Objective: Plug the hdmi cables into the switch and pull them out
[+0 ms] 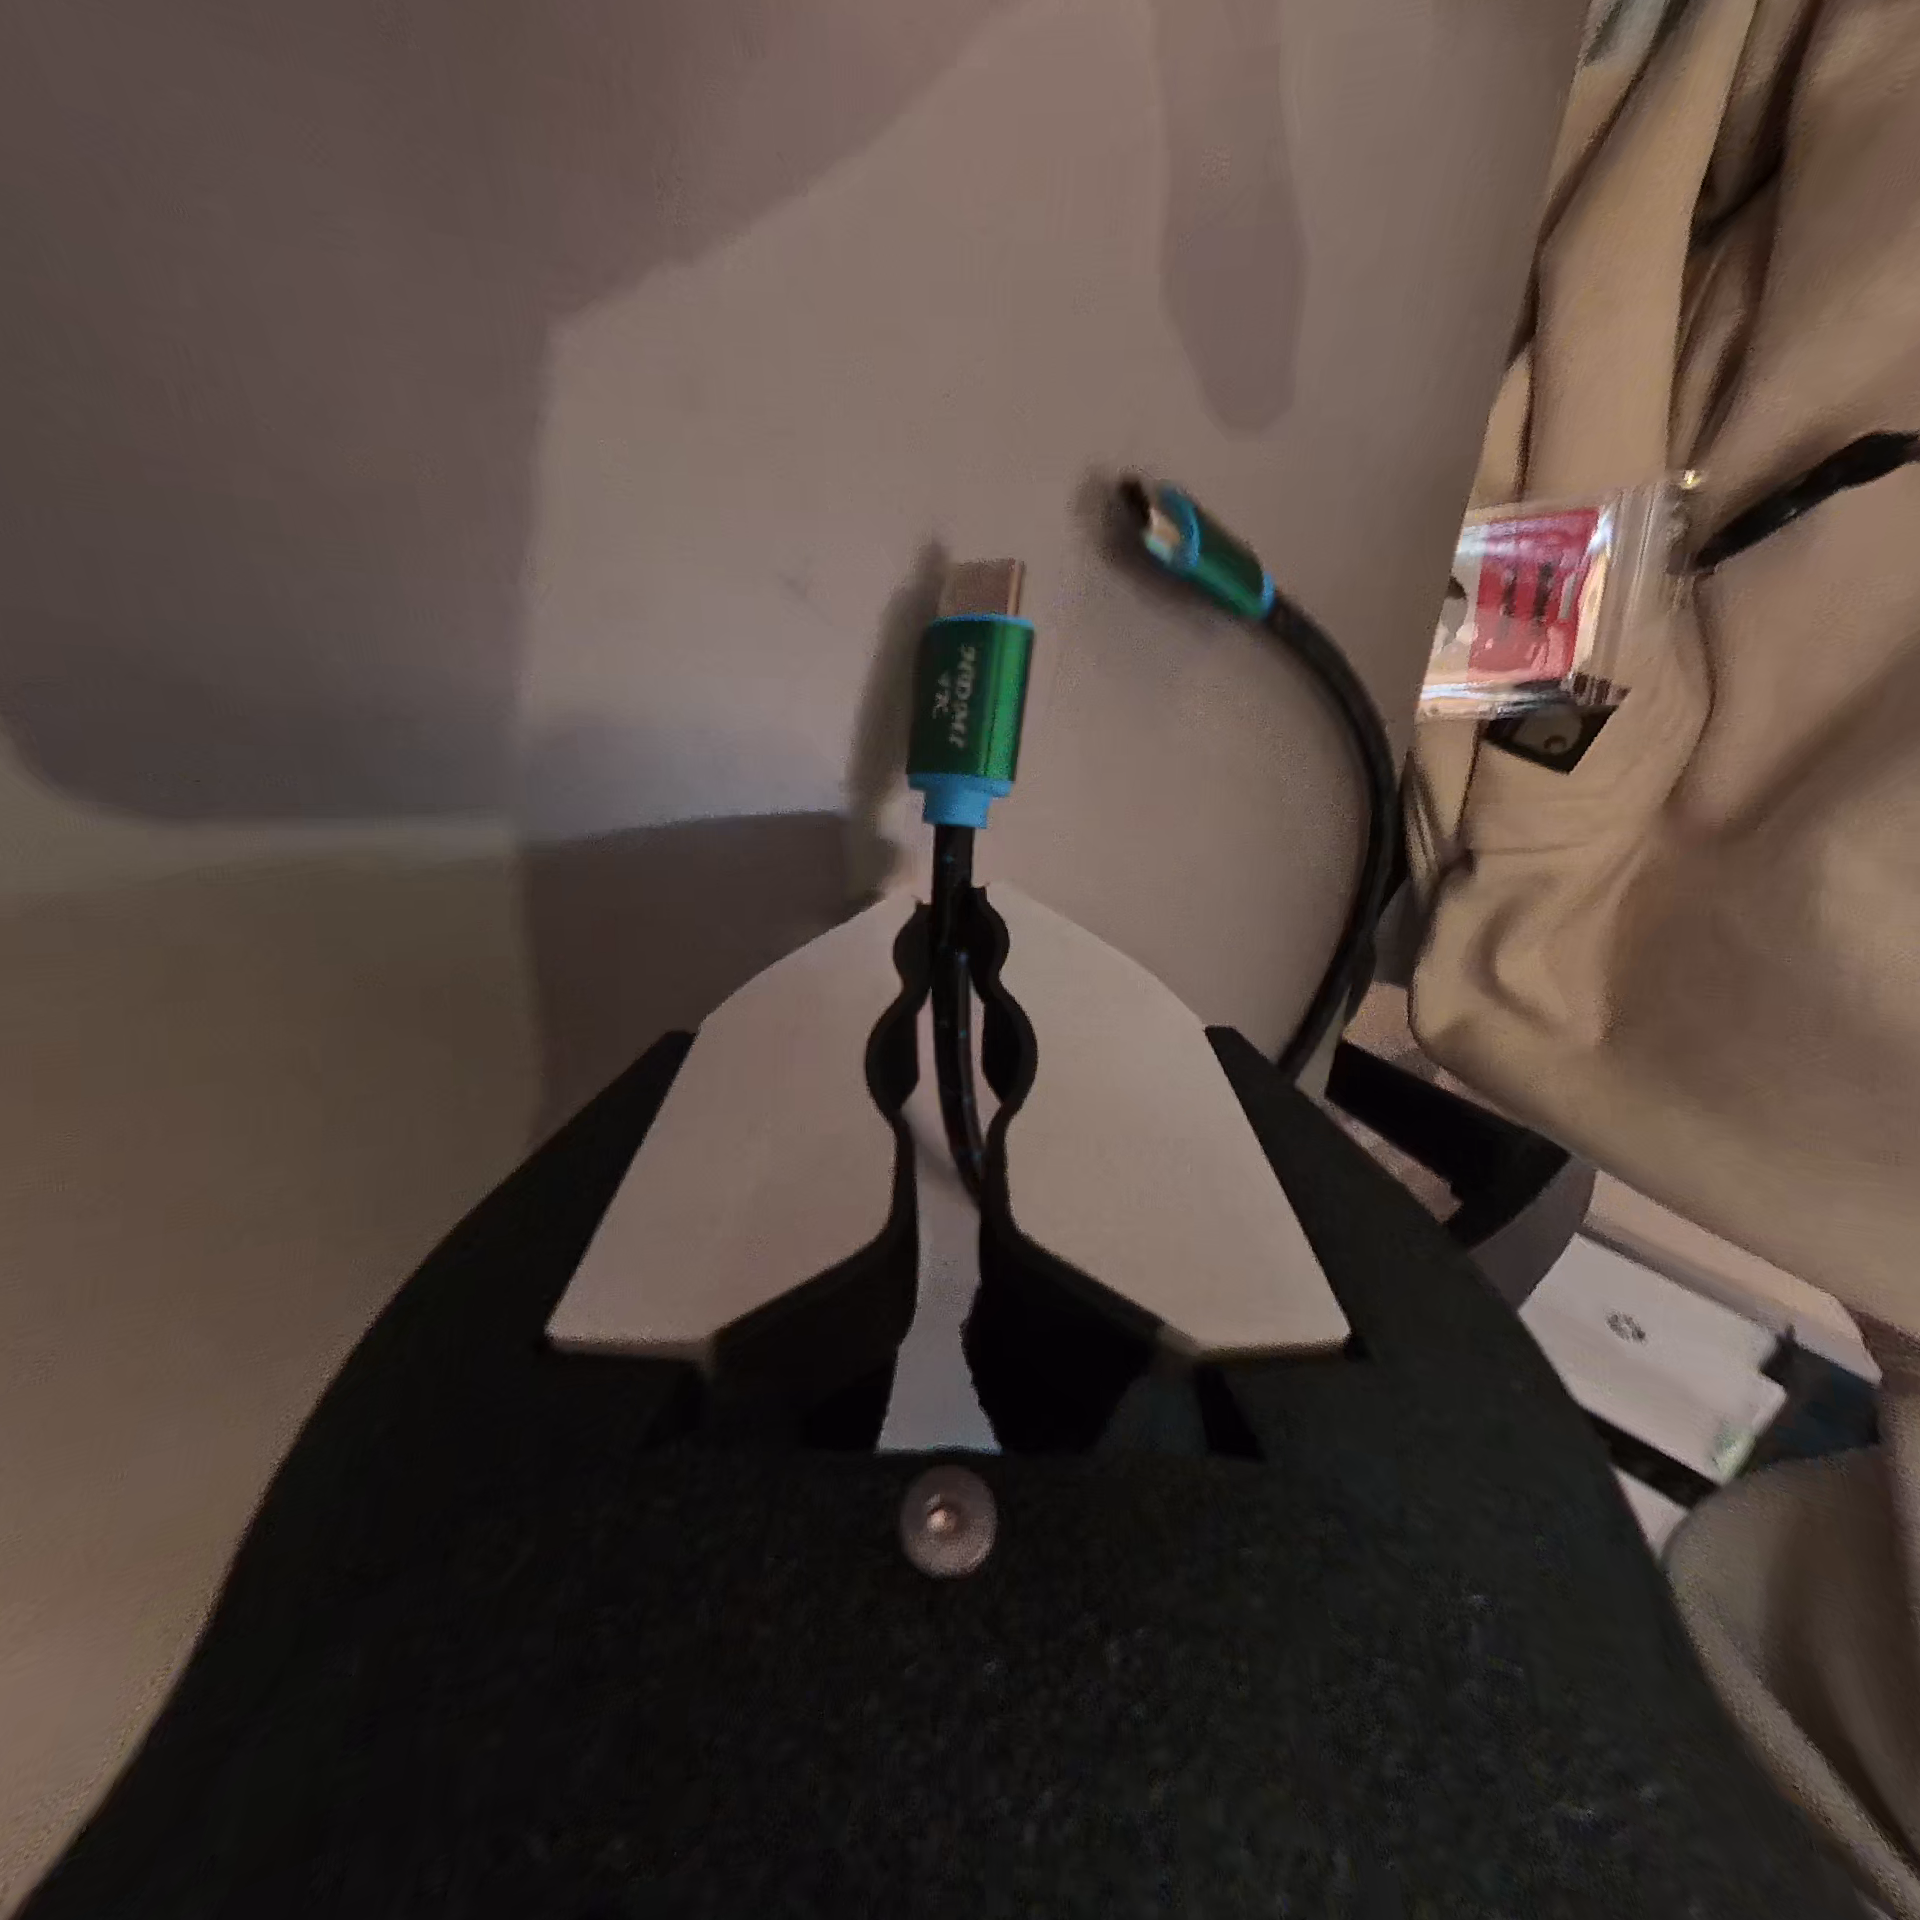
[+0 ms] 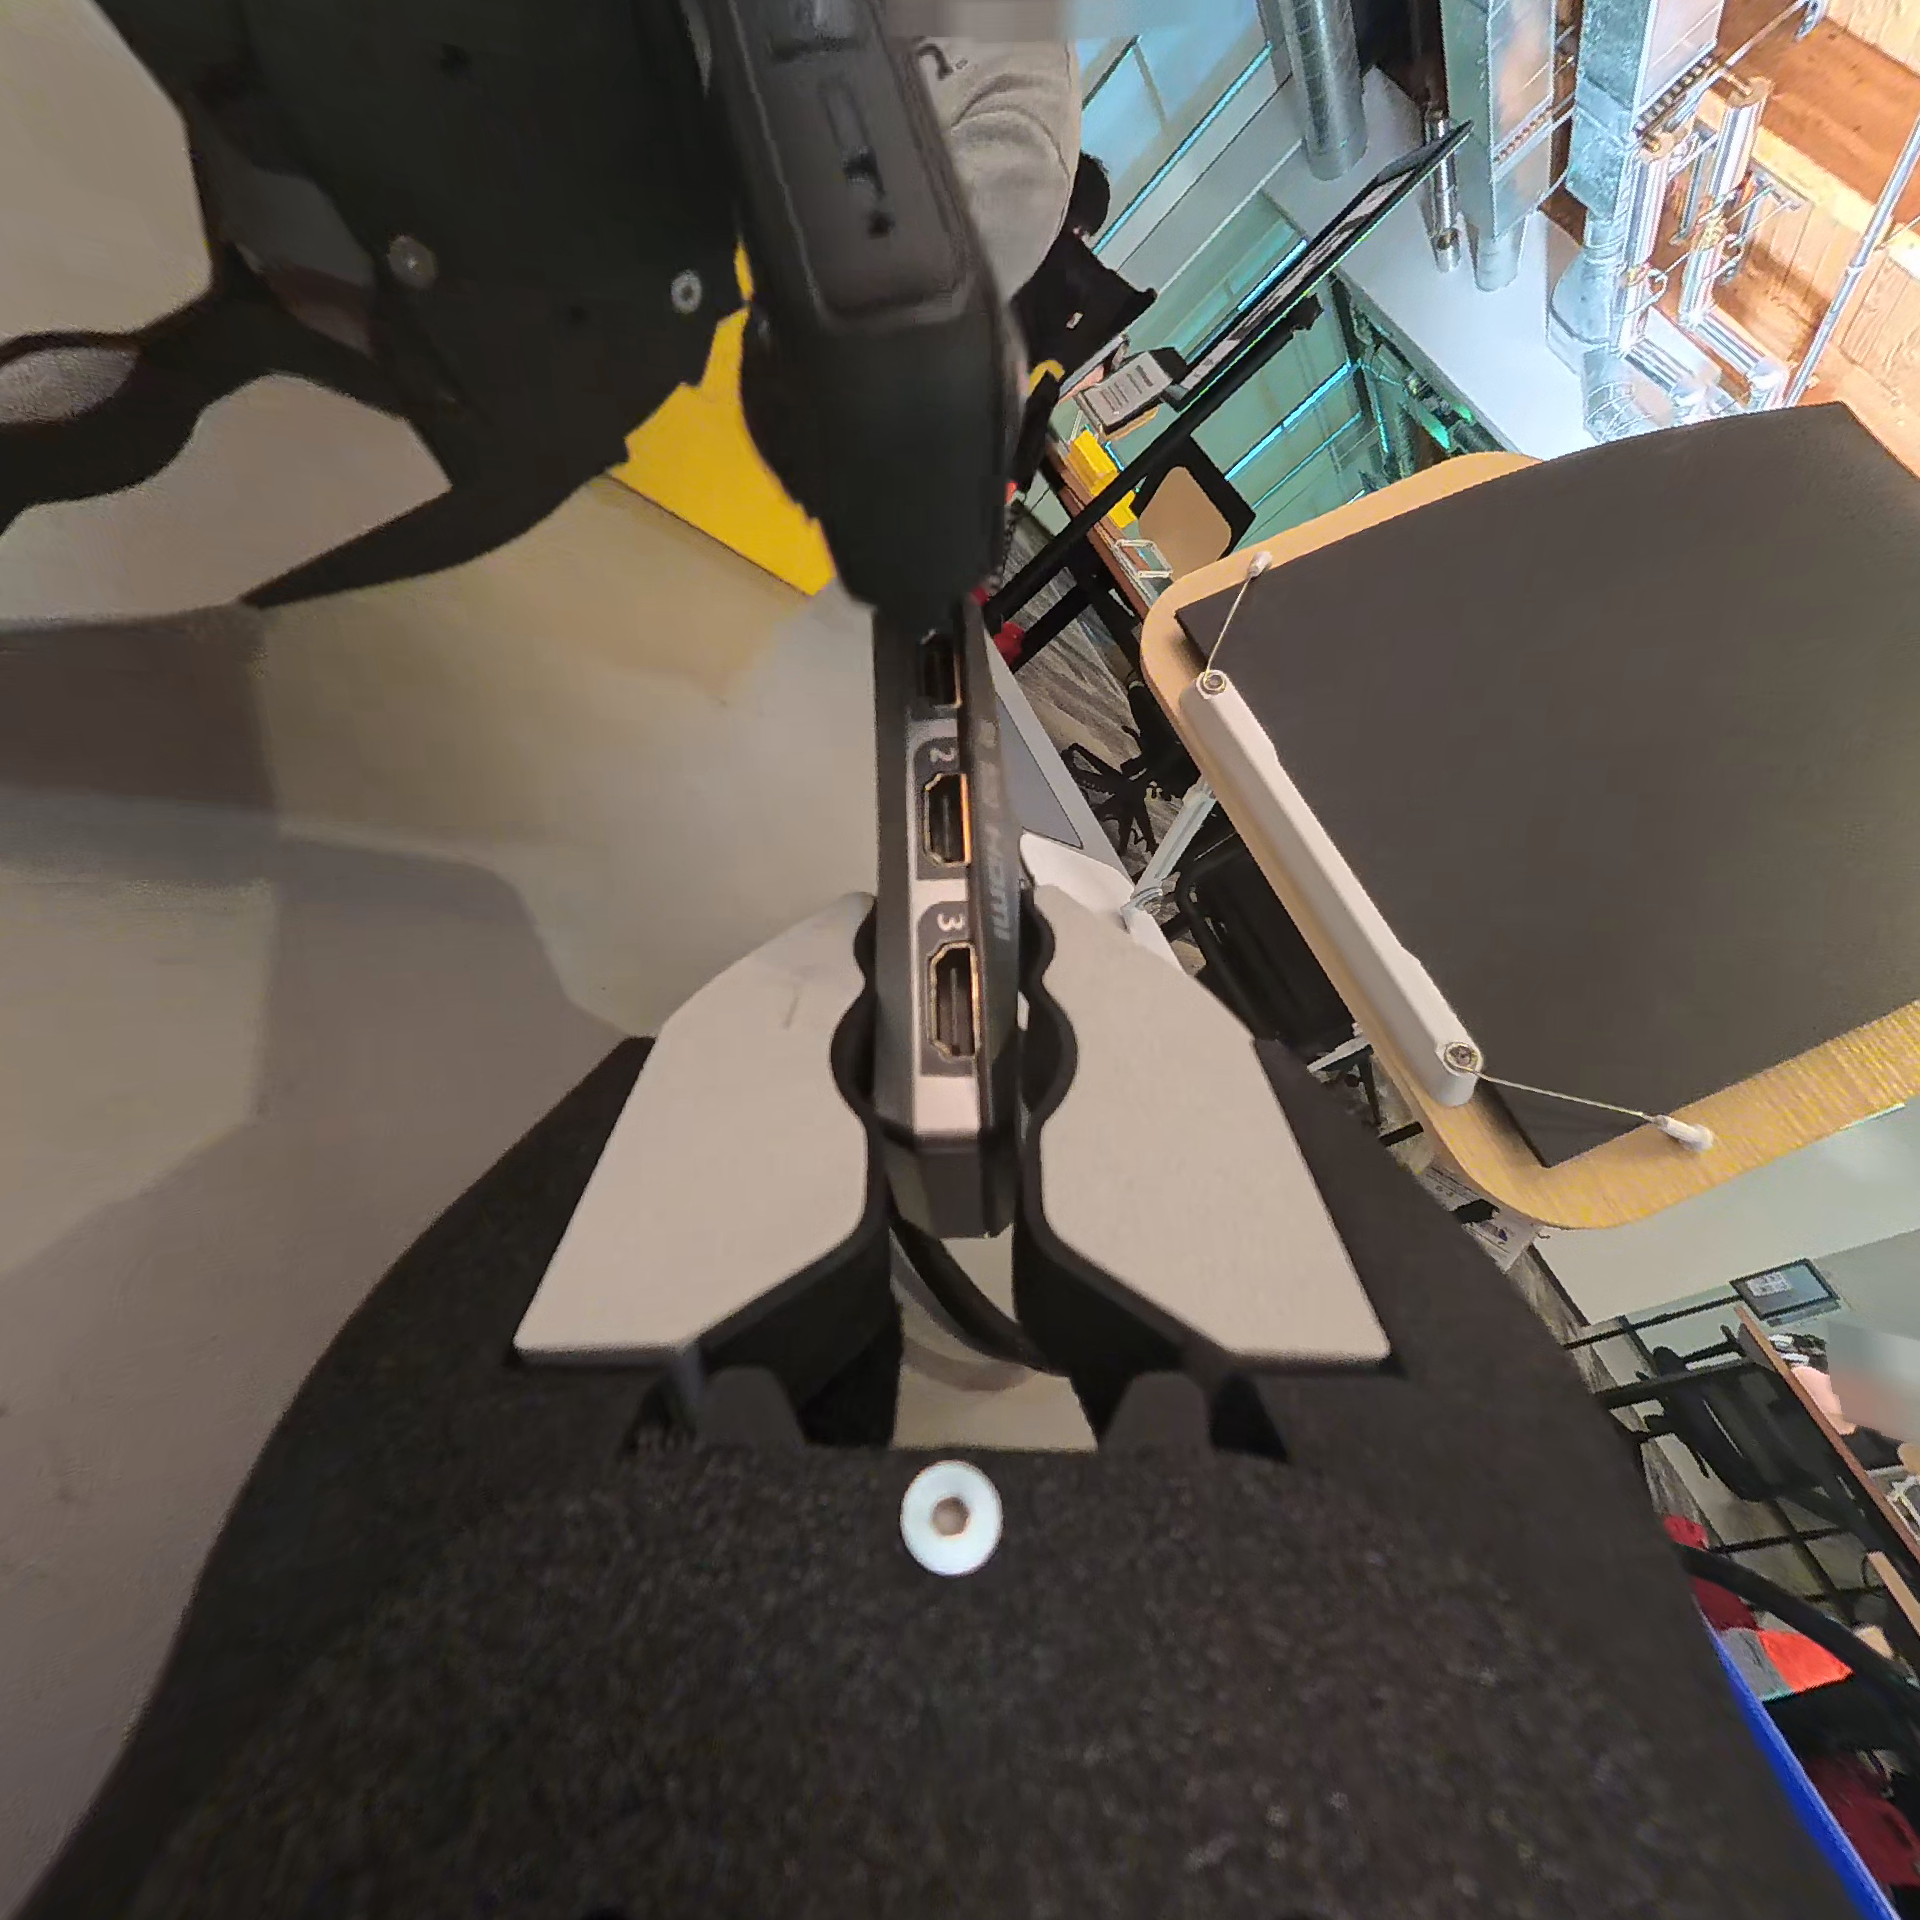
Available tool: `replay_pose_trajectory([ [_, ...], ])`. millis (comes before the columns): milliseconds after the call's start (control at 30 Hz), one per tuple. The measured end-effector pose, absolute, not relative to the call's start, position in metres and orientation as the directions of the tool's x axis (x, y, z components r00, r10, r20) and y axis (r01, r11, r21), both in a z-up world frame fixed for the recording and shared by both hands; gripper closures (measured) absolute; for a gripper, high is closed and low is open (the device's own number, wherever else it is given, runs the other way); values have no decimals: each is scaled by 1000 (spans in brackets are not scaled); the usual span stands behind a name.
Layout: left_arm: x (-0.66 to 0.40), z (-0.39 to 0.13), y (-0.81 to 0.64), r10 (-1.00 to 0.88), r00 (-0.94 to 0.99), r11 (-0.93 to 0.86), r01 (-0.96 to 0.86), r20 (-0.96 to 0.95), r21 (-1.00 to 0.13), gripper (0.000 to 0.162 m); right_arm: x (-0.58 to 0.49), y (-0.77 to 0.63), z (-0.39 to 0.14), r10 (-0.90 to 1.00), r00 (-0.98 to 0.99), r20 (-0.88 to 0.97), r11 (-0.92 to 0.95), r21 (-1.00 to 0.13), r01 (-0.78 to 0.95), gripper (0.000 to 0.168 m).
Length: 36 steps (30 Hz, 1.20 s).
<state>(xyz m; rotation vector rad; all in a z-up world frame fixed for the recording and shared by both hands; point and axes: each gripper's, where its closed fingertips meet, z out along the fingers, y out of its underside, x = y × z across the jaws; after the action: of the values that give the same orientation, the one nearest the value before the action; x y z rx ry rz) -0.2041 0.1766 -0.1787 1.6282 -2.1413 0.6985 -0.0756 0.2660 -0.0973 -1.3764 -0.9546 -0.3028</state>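
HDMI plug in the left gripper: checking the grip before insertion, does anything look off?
Nothing damaged. The left gripper pinches the braided cable below the green plug, not the plug body, so the plug may wobble.

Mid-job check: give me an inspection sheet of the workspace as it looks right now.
Surface: pale tabletop, bare where visible.
Job's things: HDMI switch held on edge, ports visible and empty.
Clutter: clear packet with red card in a beige bag's pocket.
Grippers: left gripper shut on a cable just behind its green plug; right gripper shut on the switch.
Cables: second green-plug cable curving up, unplugged, its lower end out of sight.
Surroundings: dark board with wooden edge; shelving and ducting beyond.
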Motion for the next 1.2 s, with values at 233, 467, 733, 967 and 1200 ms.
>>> replay_pose_trajectory([
  [233, -218, -122, 202, -949, -164, 81, -952, 270, -295, 156, -77, 266, -97, 279, 549, 788, 219, -609, 763, 146],
  [467, -230, -84, 230, -978, 186, -149, -938, -91, -312, 156, -97, 254, -85, 211, 391, 896, 109, -420, 901, 146],
  [733, -211, -76, 208, -921, 363, -286, -878, -145, -384, 156, -114, 249, -97, 191, 258, 947, 49, -271, 961, 146],
  [967, -205, -88, 198, -909, 388, -328, -890, -150, -318, 156, -117, 248, -100, 178, 212, 961, 63, -227, 972, 146],
  [1200, -195, -94, 195, -911, 362, -299, -909, -196, -292, 156, -117, 249, -100, 172, 197, 965, 67, -211, 975, 146],
])
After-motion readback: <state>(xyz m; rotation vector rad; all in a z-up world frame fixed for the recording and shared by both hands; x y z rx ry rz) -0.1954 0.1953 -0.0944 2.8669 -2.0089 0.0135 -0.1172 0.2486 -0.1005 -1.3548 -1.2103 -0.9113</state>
